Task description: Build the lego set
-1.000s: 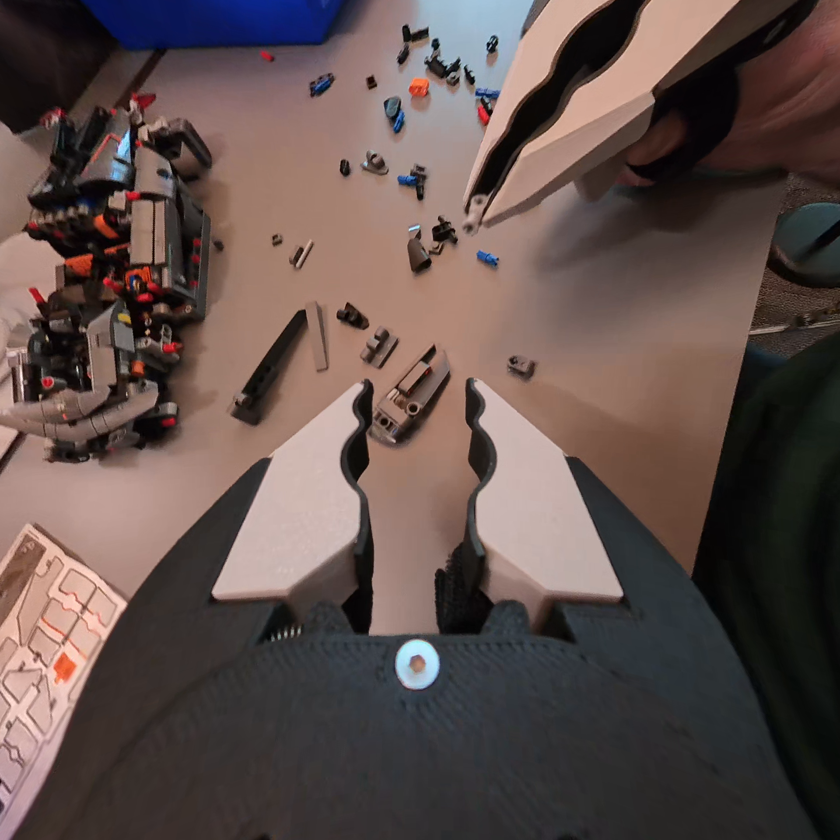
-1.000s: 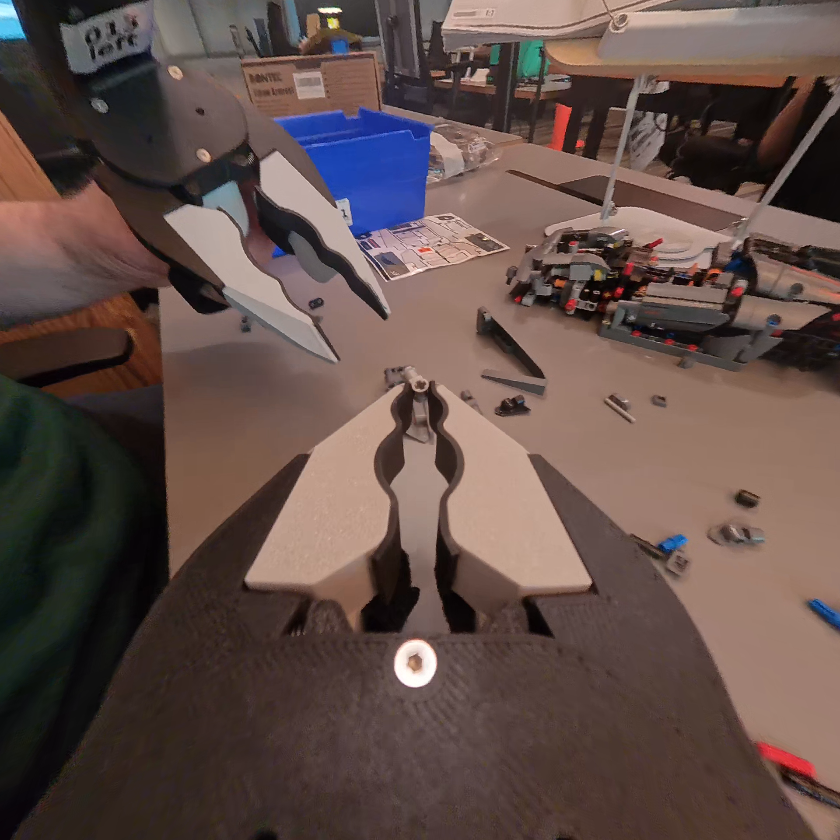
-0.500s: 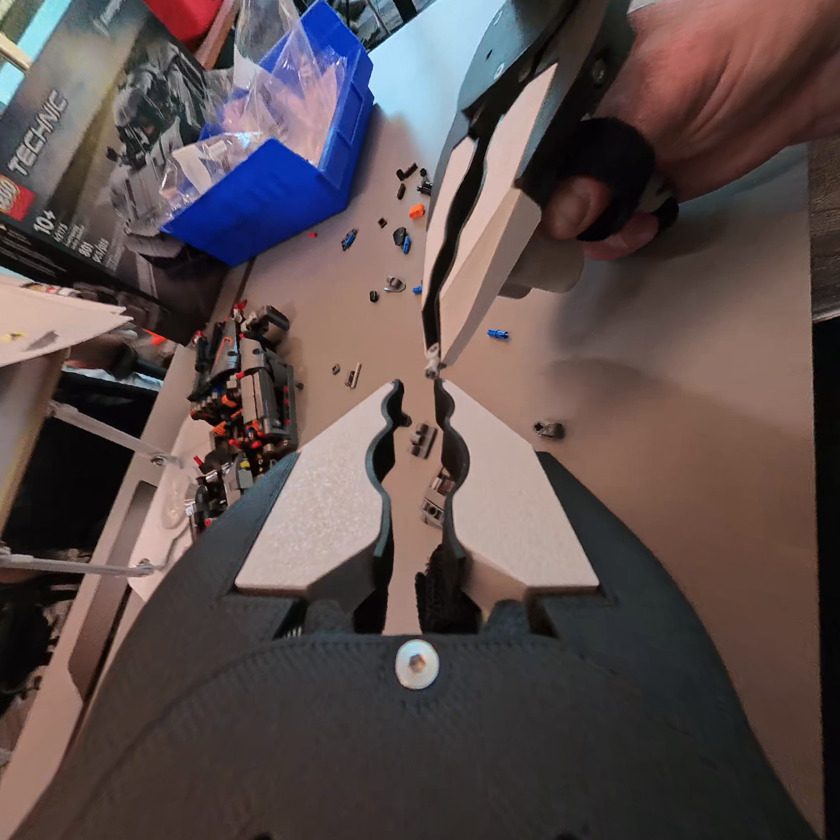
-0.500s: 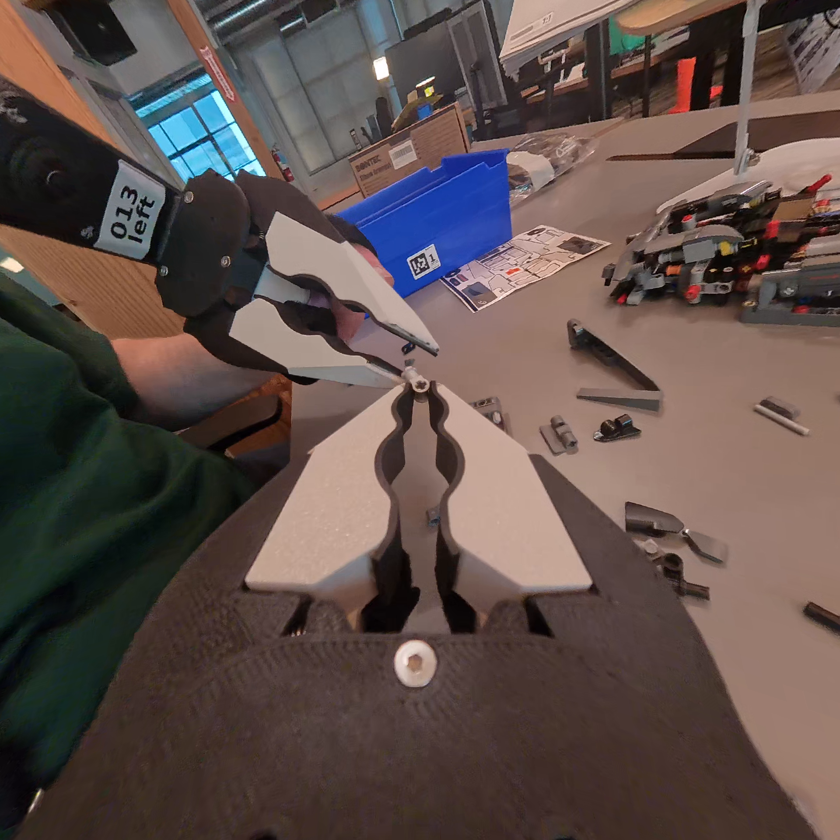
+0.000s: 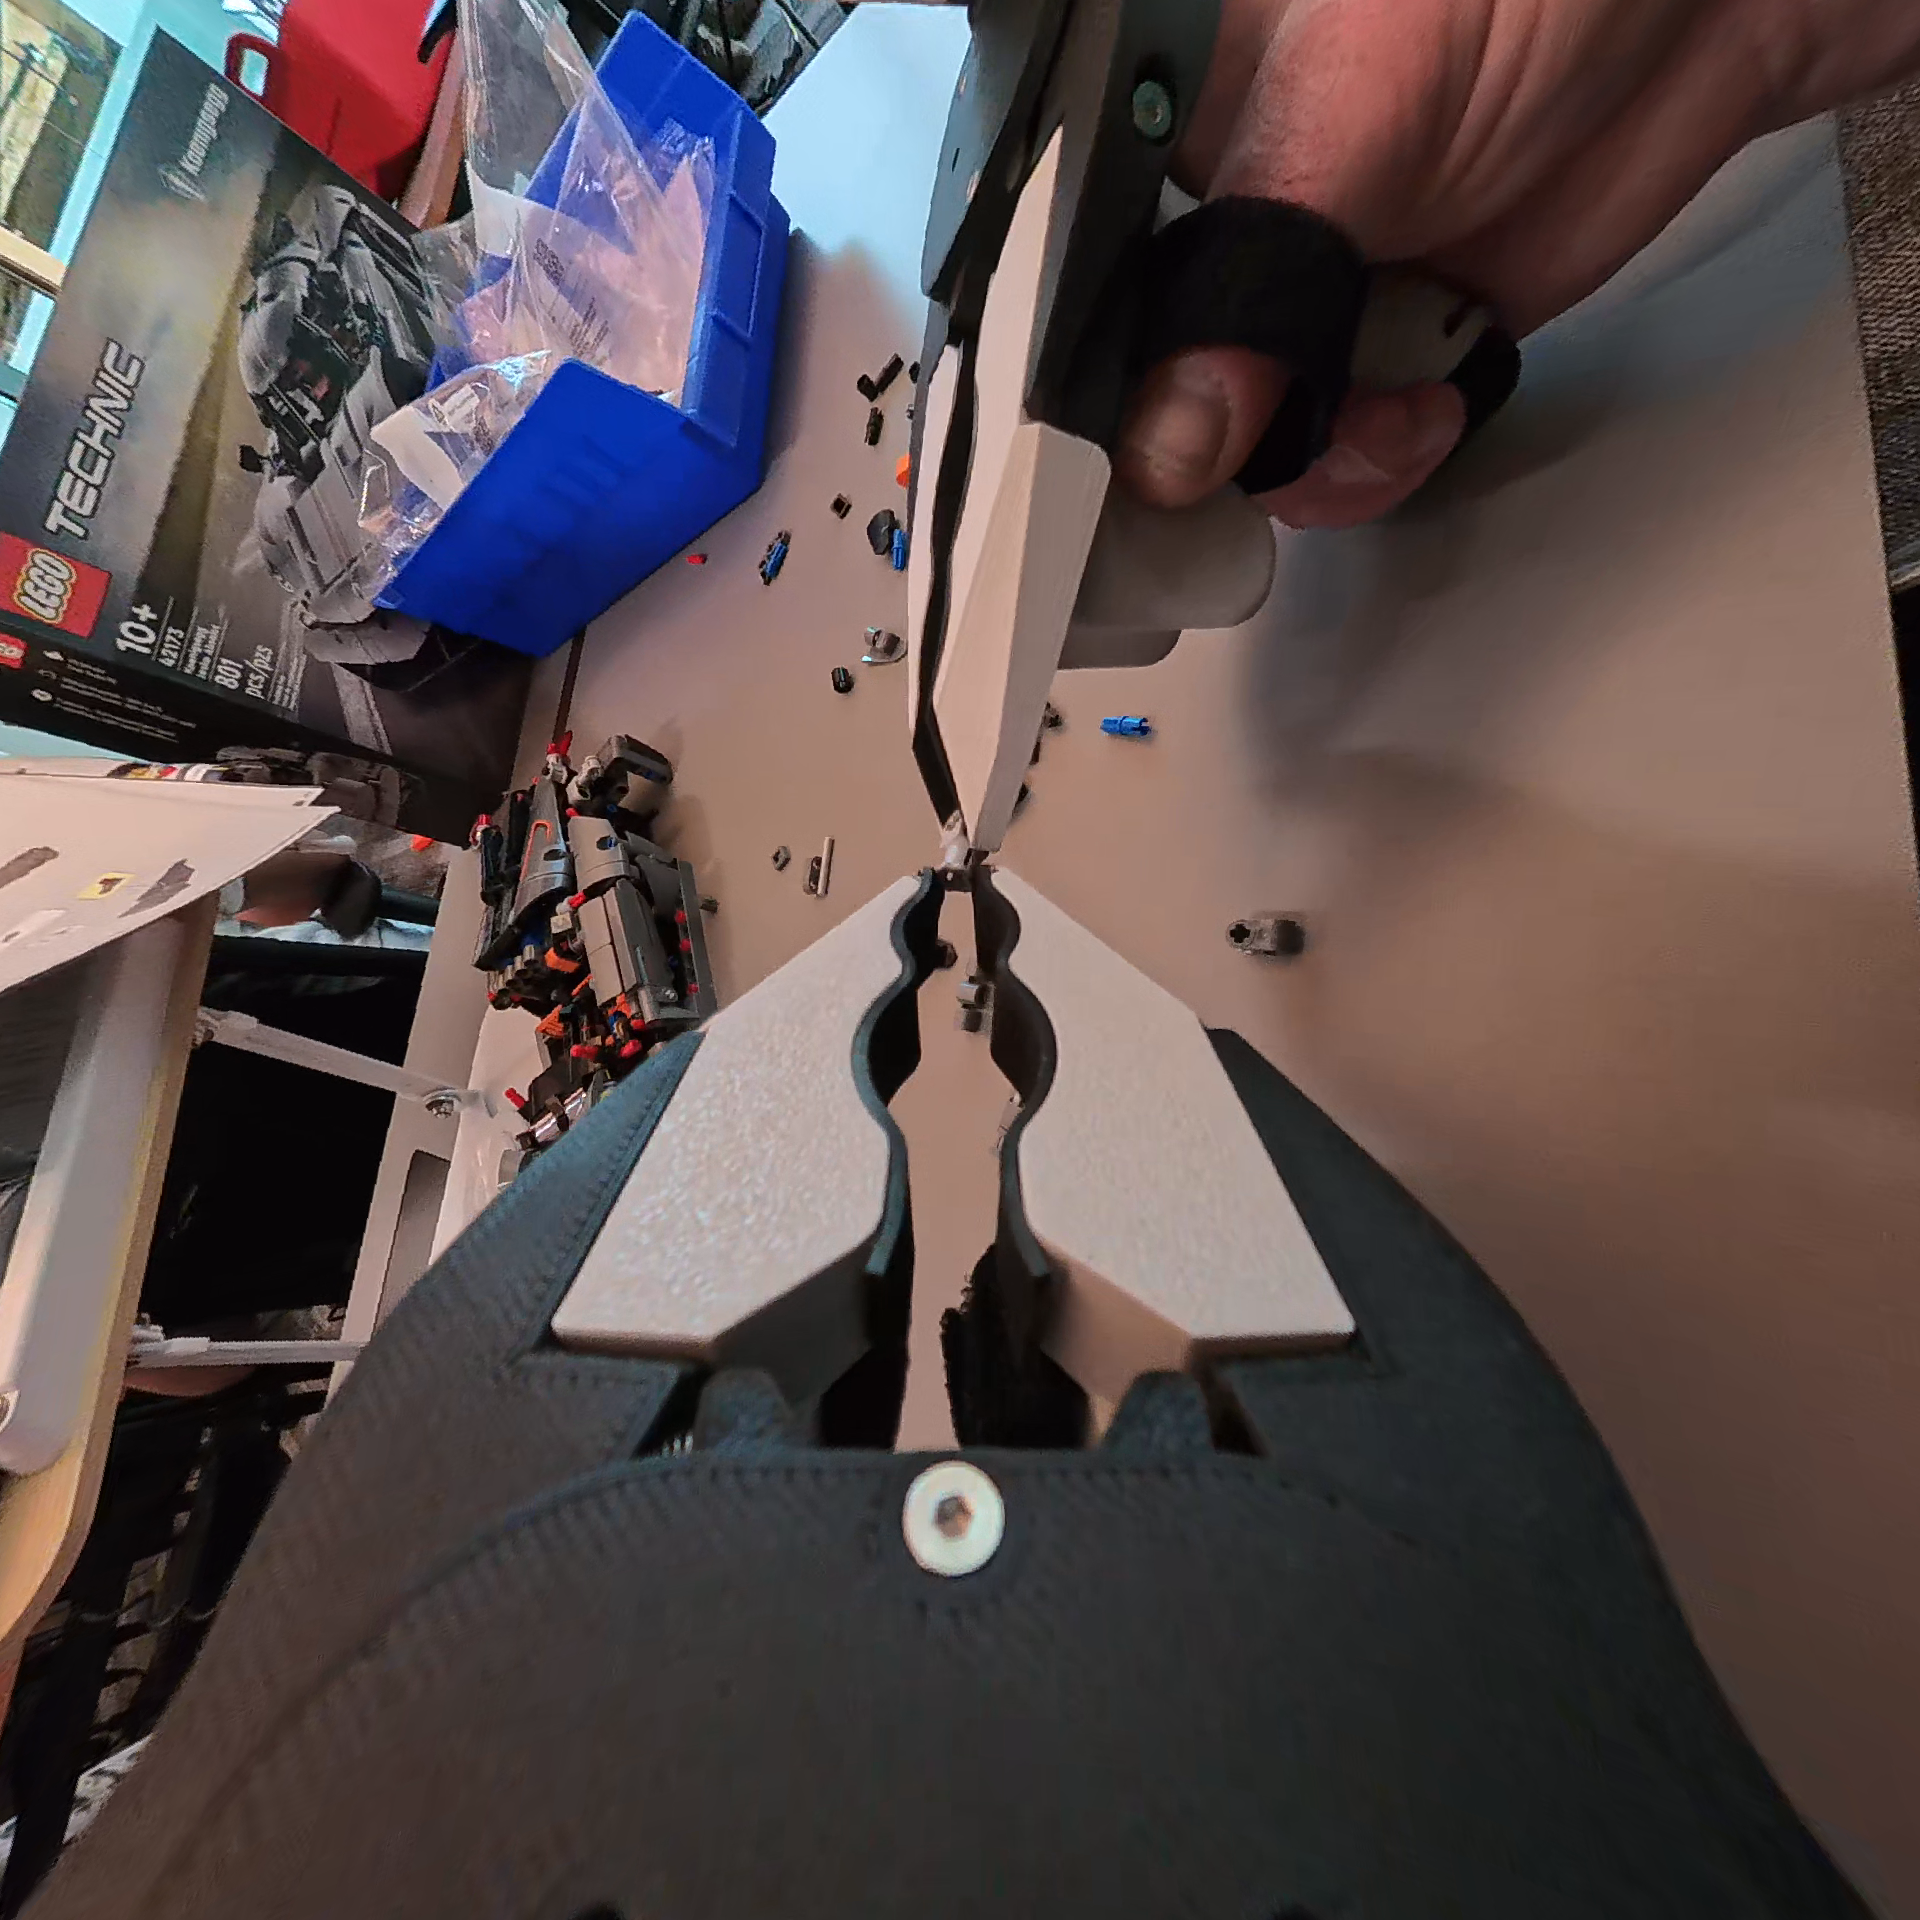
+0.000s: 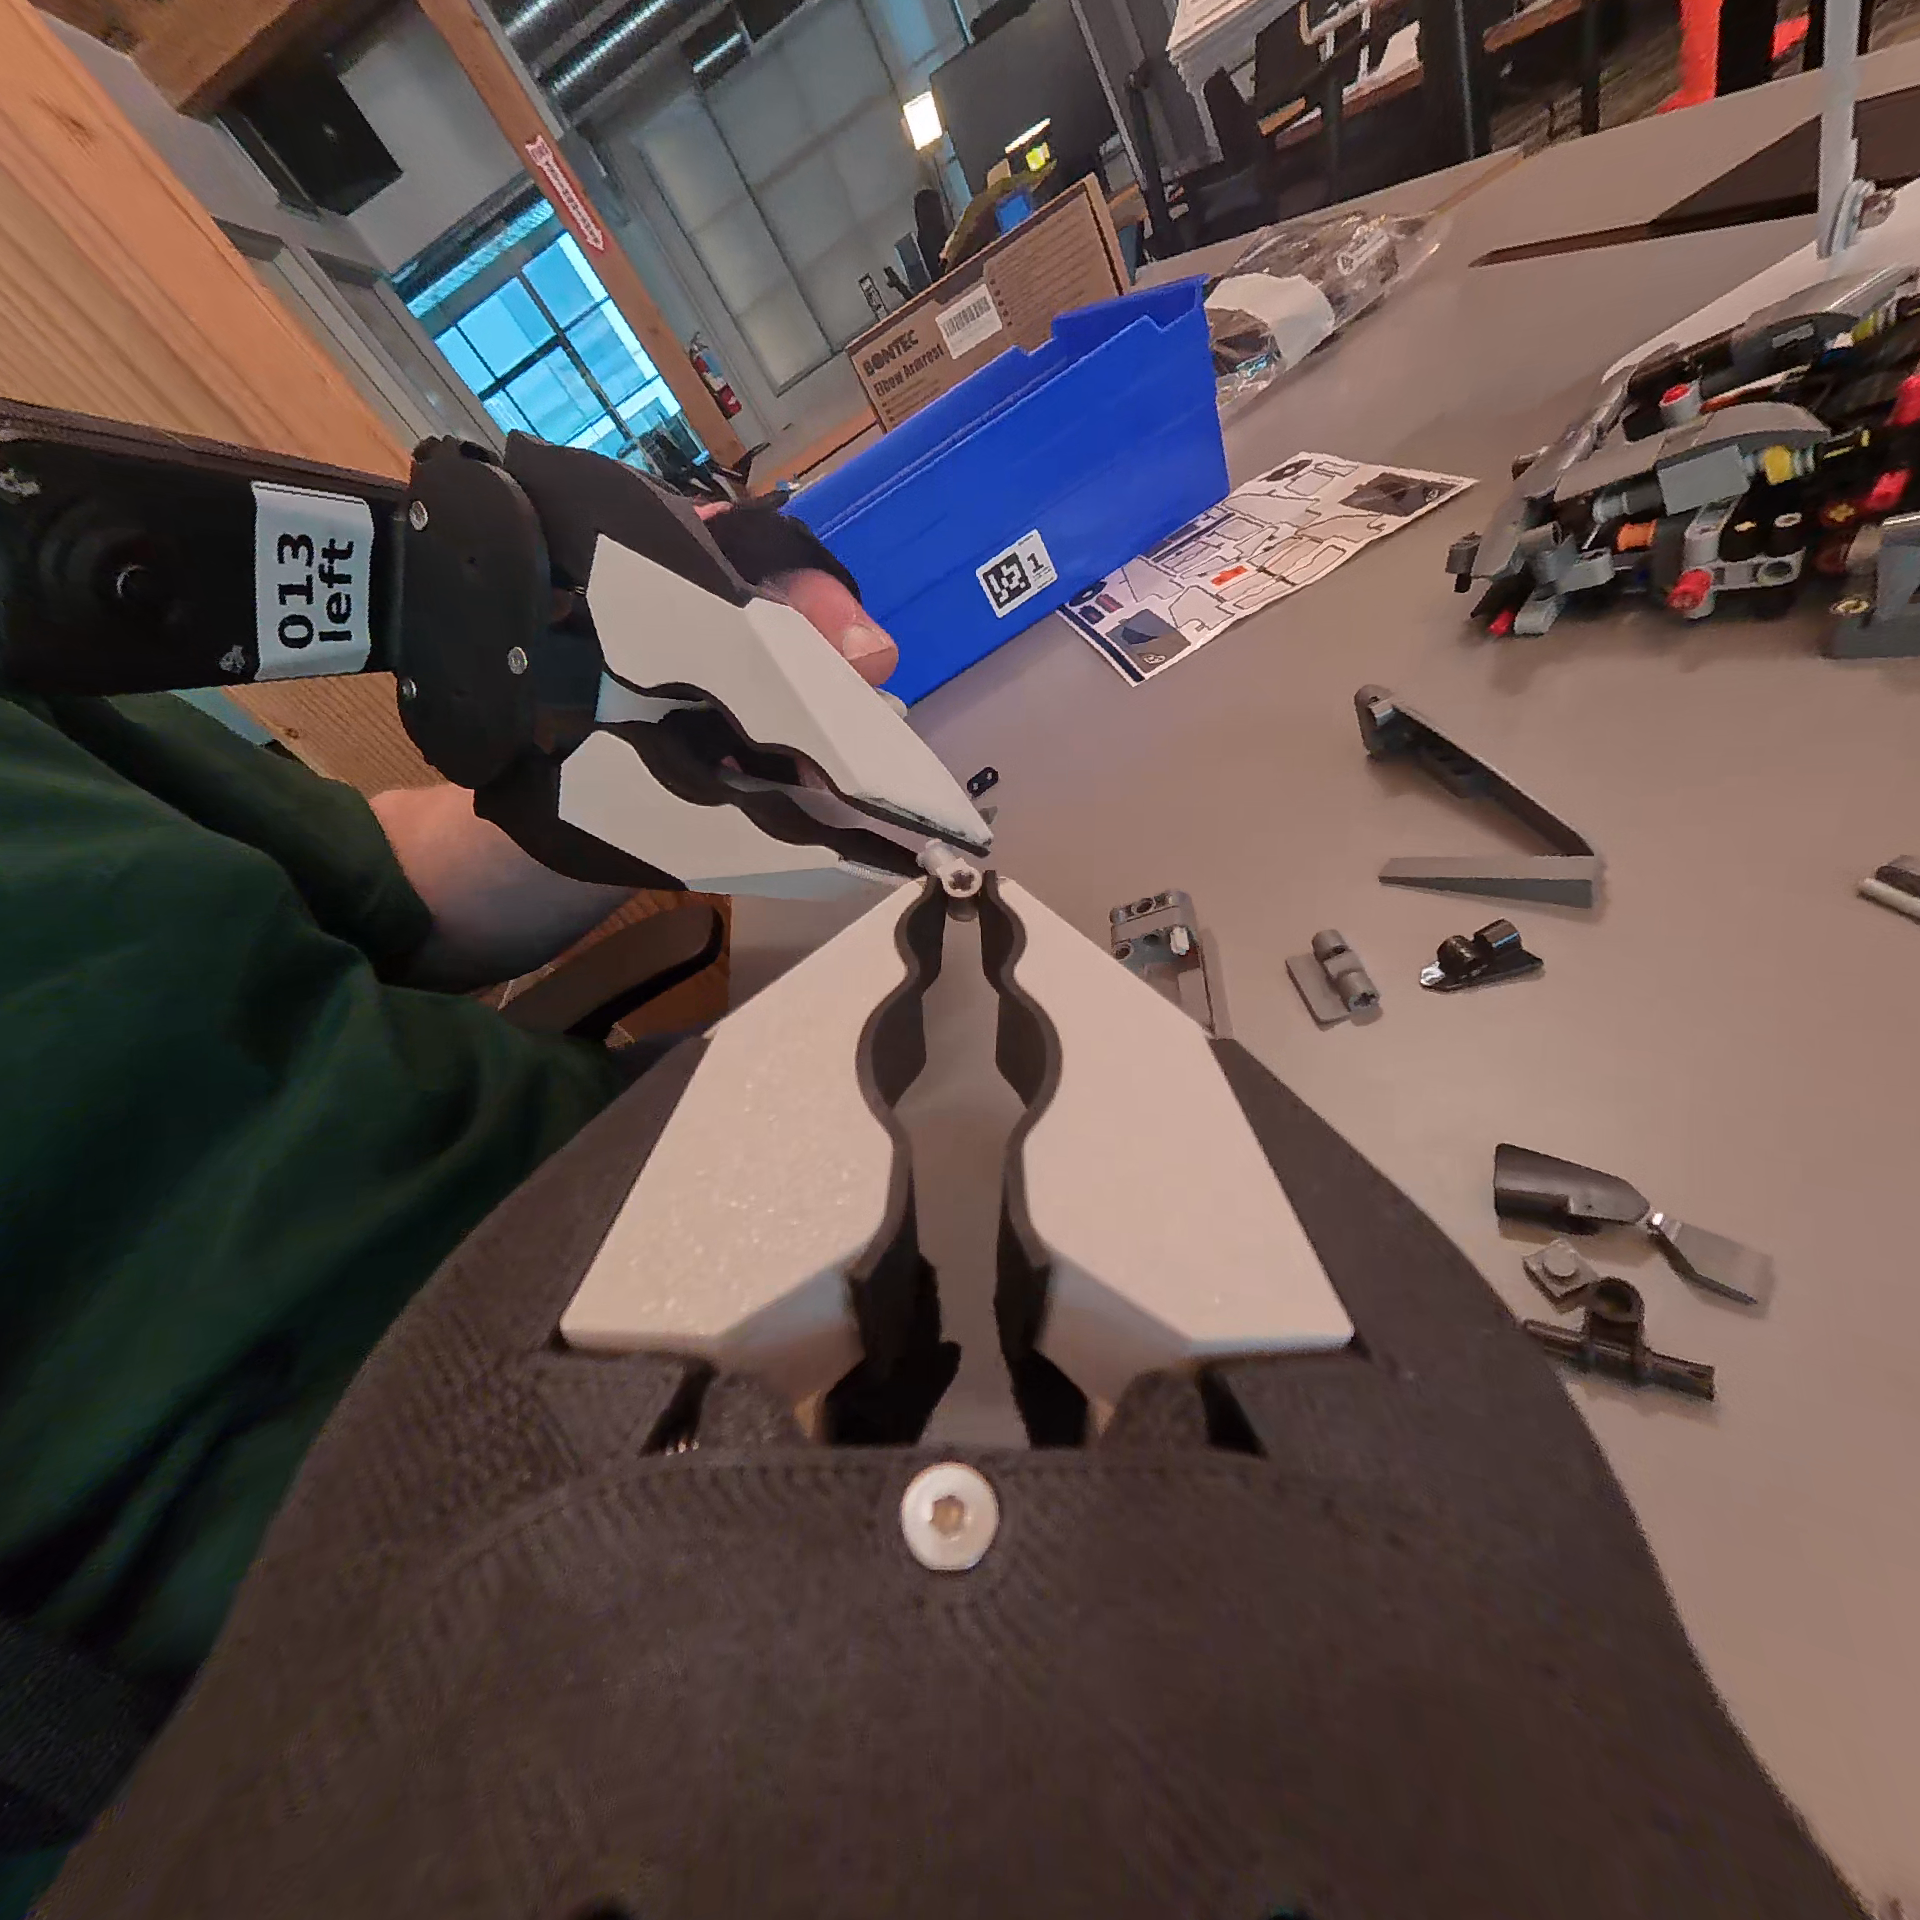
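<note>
Both tips have closed in since a second ago and now meet in mid-air above the grey tabletop. Small light-grey cross-ended Lego axle pin sits pinched at the very tip of the right hand-held gripper, its fingers drawn together on it. Left hand-held gripper comes in from the person's left, nearly closed, nipping a tiny dark piece — too small to identify. Pin's long axis runs toward the left tips, so they're nearest. Whether the parts already mate is hidden. Half-built grey car model waits well apart.
</note>
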Demonstrator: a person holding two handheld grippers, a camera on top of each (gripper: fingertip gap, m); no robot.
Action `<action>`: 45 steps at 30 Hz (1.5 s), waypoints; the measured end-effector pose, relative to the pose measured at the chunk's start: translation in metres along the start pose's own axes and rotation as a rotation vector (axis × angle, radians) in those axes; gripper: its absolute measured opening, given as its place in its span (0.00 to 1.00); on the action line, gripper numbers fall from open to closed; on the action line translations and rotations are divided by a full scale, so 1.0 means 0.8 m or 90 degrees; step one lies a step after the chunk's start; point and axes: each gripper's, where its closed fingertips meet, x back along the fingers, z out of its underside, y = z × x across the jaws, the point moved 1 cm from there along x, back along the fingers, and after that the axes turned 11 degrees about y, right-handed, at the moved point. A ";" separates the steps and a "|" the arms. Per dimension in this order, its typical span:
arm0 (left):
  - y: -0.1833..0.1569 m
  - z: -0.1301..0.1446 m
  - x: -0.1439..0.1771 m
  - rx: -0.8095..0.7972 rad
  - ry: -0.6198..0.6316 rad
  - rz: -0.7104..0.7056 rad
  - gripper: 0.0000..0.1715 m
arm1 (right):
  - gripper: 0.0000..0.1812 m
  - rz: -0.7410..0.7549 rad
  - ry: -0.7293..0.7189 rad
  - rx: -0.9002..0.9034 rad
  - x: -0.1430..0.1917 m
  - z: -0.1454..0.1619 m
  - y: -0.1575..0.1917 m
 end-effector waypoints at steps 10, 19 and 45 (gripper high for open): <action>0.013 -0.006 -0.003 0.072 -0.027 0.029 0.02 | 0.02 0.026 -0.020 0.028 0.007 -0.012 -0.005; 0.018 -0.008 -0.004 0.103 -0.041 0.043 0.03 | 0.02 0.081 -0.017 0.074 0.010 -0.017 -0.009; 0.032 -0.019 0.014 0.244 -0.160 0.152 0.04 | 0.02 0.281 -0.020 0.335 0.011 -0.032 0.000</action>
